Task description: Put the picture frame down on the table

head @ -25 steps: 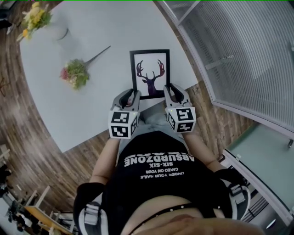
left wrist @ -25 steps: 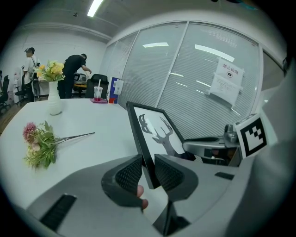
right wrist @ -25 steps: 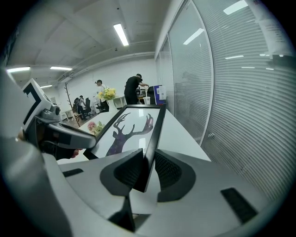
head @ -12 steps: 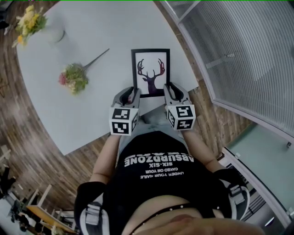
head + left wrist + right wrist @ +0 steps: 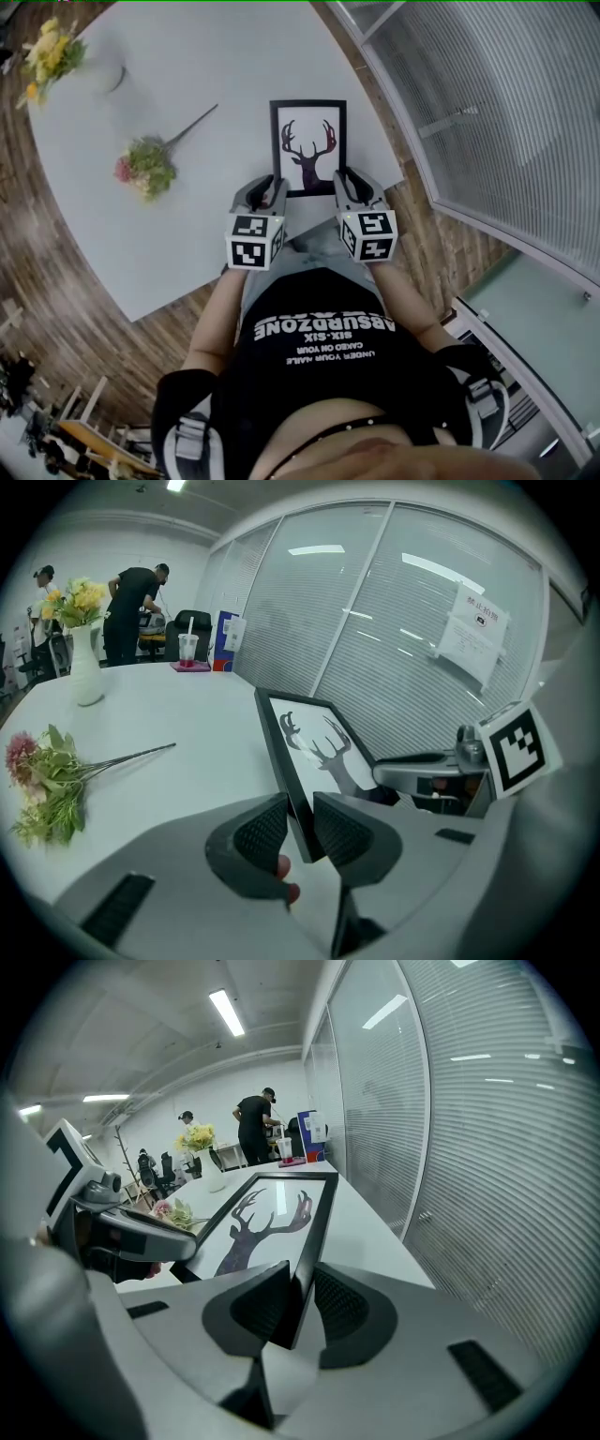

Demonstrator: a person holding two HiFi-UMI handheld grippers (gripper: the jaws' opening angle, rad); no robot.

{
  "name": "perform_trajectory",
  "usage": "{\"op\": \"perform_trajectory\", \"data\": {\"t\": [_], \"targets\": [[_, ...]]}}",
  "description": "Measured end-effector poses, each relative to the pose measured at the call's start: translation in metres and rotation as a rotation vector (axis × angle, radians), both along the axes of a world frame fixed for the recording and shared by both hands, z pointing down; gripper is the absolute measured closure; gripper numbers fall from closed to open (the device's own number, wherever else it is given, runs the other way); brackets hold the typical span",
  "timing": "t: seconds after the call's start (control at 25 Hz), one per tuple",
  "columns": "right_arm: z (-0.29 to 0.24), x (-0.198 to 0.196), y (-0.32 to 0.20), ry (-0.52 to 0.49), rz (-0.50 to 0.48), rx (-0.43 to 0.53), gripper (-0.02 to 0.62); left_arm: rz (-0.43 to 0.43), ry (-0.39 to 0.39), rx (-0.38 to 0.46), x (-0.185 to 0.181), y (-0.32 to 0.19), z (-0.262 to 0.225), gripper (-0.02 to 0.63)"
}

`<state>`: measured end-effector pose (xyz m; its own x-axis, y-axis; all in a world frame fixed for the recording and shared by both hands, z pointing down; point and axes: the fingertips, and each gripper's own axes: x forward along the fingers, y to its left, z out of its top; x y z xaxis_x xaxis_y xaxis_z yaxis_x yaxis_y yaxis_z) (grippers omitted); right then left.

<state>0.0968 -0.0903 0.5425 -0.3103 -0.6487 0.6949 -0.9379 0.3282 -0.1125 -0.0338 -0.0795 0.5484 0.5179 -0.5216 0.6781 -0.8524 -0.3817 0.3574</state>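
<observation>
A black picture frame with a deer silhouette is held face up, nearly flat, over the white table near its right front edge. My left gripper is shut on the frame's near left corner; in the left gripper view the frame's edge runs between the ribbed pads. My right gripper is shut on the near right corner, and the frame stretches away from it in the right gripper view. I cannot tell whether the frame's far edge touches the table.
A bunch of pink and green flowers lies on the table left of the frame. A white vase with yellow flowers stands at the far left. A glass wall with blinds runs along the right. People stand at the far end.
Both grippers have moved slightly forward with the frame, away from the person's body. Both holds are unchanged.
</observation>
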Motion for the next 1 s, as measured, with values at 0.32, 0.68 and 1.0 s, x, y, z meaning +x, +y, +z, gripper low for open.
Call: {"op": "perform_trajectory", "data": {"t": [0.32,0.68,1.0], "targets": [[0.011,0.003,-0.009,0.016,-0.001,-0.017,0.500,0.011,-0.009,-0.023,0.003,-0.009,0.012,0.511],[0.027,0.004,-0.015,0.025,-0.001,-0.039,0.499,0.014,-0.022,-0.051,0.005,-0.015,0.026,0.511],[0.048,0.007,-0.019,0.030,-0.006,-0.079,0.499,0.000,-0.012,-0.101,0.008,-0.019,0.045,0.511]]}}
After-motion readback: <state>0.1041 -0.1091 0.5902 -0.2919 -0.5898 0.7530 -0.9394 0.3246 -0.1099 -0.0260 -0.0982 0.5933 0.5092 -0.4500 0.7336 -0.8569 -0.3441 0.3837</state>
